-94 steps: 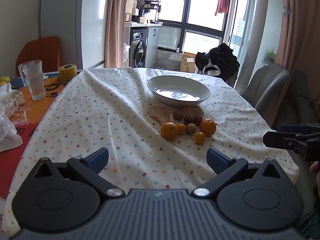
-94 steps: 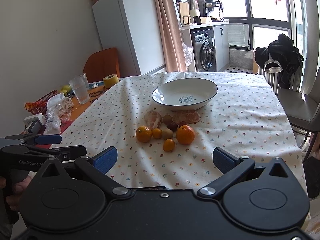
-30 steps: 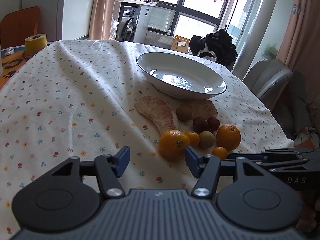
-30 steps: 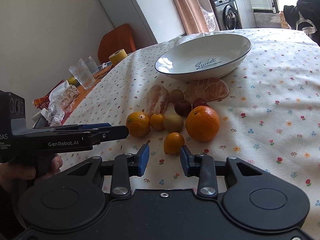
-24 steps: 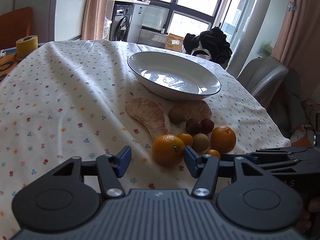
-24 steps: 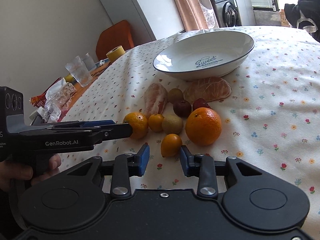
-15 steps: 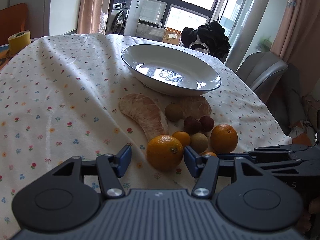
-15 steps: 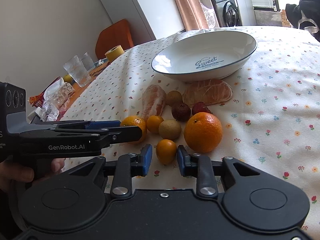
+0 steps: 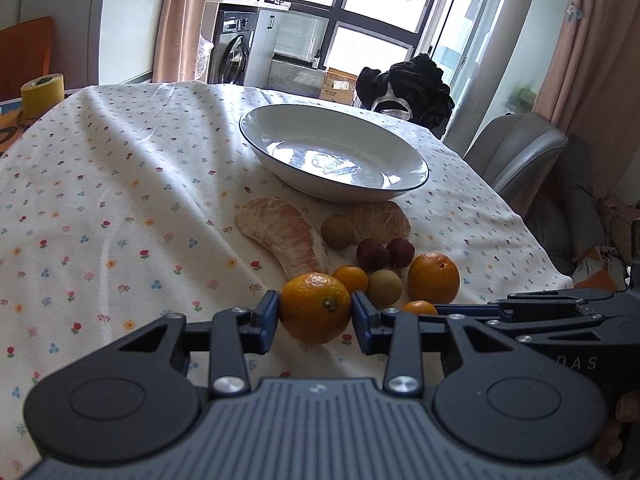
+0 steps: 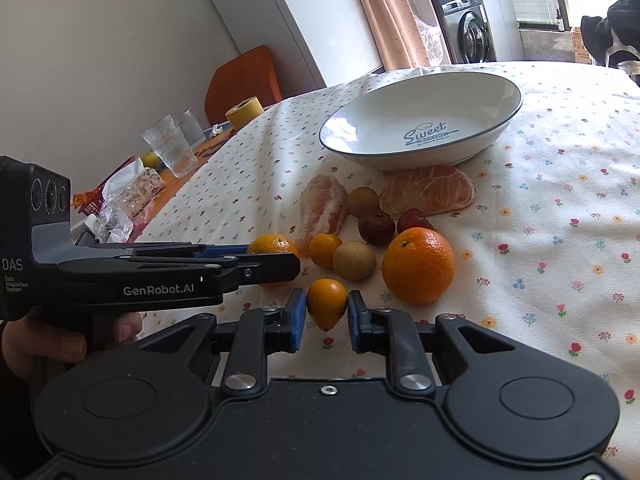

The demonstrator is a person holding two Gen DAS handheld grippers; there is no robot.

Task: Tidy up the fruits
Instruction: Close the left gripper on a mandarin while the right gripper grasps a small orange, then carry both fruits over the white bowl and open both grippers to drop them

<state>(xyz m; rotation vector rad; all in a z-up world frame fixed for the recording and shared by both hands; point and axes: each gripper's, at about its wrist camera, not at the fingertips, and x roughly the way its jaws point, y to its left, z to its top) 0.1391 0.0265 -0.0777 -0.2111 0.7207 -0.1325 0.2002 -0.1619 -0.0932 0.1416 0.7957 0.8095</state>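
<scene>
A cluster of fruit lies on the flowered tablecloth in front of an empty white bowl (image 9: 334, 152), also in the right wrist view (image 10: 424, 124). My left gripper (image 9: 315, 312) has its blue pads touching both sides of an orange mandarin (image 9: 315, 307), which rests on the cloth. My right gripper (image 10: 327, 312) has its pads against a small kumquat (image 10: 326, 303) on the cloth. Beyond lie a larger orange (image 10: 418, 266), a second kumquat (image 10: 324, 249), two brownish round fruits (image 10: 354, 260), two dark red fruits (image 10: 376, 227) and two peeled pomelo segments (image 9: 282, 234).
Two drinking glasses (image 10: 170, 151), a yellow tape roll (image 10: 243, 112), and crinkled wrappers (image 10: 128, 196) sit at the table's left end. A grey chair (image 9: 520, 152) with dark clothes behind it stands at the right. The left gripper body (image 10: 120, 276) reaches across the right view.
Both grippers moved forward and down to the fruit and narrowed. The left jaws closed around the mandarin; the right jaws closed around the kumquat.
</scene>
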